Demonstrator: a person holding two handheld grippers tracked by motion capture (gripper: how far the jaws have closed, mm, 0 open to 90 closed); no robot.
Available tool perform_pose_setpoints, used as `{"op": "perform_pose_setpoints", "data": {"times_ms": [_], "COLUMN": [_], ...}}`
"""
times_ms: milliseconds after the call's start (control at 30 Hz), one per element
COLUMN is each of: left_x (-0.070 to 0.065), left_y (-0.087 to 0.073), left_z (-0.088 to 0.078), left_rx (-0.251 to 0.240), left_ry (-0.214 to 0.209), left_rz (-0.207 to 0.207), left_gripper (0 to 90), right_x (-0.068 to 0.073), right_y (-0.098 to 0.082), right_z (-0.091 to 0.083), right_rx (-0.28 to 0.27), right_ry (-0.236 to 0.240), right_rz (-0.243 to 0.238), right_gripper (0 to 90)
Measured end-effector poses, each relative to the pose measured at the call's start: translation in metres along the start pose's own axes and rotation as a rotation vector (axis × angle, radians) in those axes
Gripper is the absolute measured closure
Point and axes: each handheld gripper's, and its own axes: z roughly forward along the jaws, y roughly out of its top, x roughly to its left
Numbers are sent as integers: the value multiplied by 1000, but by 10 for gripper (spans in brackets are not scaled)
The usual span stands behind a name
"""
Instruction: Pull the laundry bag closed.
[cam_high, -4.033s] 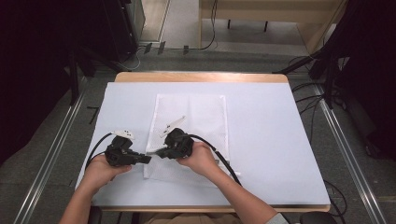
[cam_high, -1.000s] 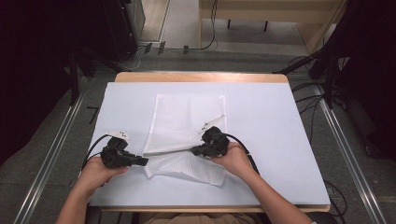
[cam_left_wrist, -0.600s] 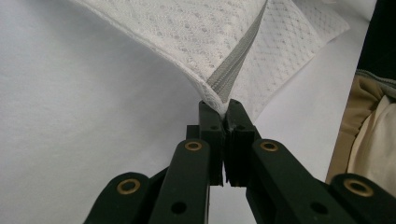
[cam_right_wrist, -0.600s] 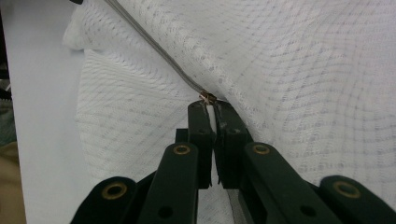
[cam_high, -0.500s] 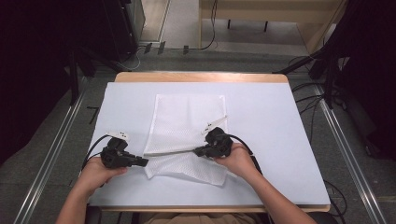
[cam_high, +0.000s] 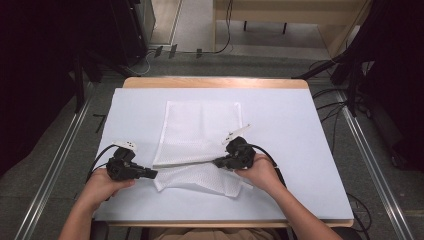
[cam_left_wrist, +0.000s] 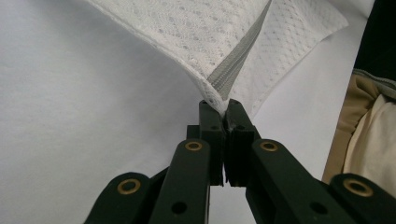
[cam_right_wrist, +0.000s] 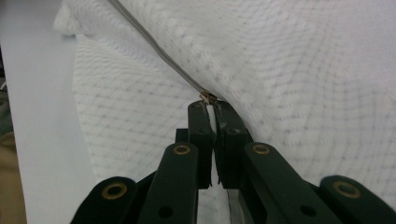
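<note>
A white mesh bag (cam_high: 200, 130) lies on the white table cover, its near part raised along a grey zipper (cam_high: 185, 162) stretched between my two grippers. My left gripper (cam_high: 152, 173) is shut on the bag's corner at the zipper's end; in the left gripper view the jaws (cam_left_wrist: 224, 109) pinch the mesh where the zipper (cam_left_wrist: 238, 56) begins. To its right, my right gripper (cam_high: 218, 162) is shut on the zipper pull. The right gripper view shows its jaws (cam_right_wrist: 211, 109) clamped right under the small metal pull (cam_right_wrist: 207, 97), with the zipper (cam_right_wrist: 154, 46) running off up and left.
The white cover (cam_high: 300, 130) spans the wooden table (cam_high: 215, 82), with bare room right of the bag. Cables trail from both grippers. A person's beige clothing (cam_left_wrist: 369, 140) is at the table's near edge. Metal rails (cam_high: 55, 165) run along the floor on both sides.
The right gripper has travelled to the right along the zipper, away from the left gripper, a little more in the last second. The left gripper has stayed put.
</note>
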Motion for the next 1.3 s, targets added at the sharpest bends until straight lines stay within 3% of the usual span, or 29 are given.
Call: {"op": "perform_pose_setpoints", "data": {"times_ms": [400, 1300], "left_x": [-1, 0], "left_y": [0, -1], "left_z": [1, -1], "left_rx": [7, -6], "left_ry": [-14, -24], "left_rz": [-5, -5], "left_gripper": [889, 895], "right_x": [-11, -17], "right_y": [-19, -29], "right_z": [-20, -36], "right_rx": [-5, -5], "right_ry": [-20, -26], "right_rz": [33, 47], "right_gripper": [882, 883]}}
